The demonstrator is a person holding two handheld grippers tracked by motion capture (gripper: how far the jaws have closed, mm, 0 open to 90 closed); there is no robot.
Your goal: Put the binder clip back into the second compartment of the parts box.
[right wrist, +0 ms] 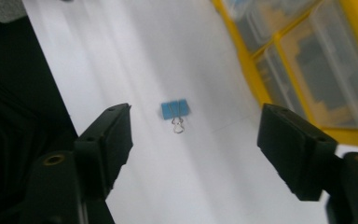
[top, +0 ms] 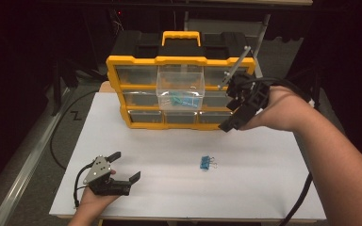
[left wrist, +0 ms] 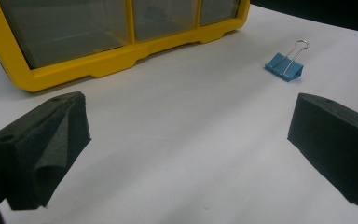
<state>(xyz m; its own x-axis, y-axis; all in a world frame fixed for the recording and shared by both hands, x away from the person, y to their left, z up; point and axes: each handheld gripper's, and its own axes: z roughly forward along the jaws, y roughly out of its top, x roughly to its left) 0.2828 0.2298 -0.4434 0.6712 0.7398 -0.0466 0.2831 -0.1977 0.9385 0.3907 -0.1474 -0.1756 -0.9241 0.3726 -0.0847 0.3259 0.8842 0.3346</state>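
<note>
Apparently mid-sort: one blue binder clip (top: 207,163) lying alone on the white bench (top: 169,188), well apart from the yellow organizer case (top: 136,63), whose clear middle drawer (top: 180,89) juts out with similar blue clips inside. Right tool (top: 235,110) raised beside the case's right edge, jaws apart and empty, looking down toward the clip. Left tool (top: 125,165) resting low near the front-left, jaws wide, nothing held. Next, probably: lower the right tool over the clip, straddle it, close.
</note>
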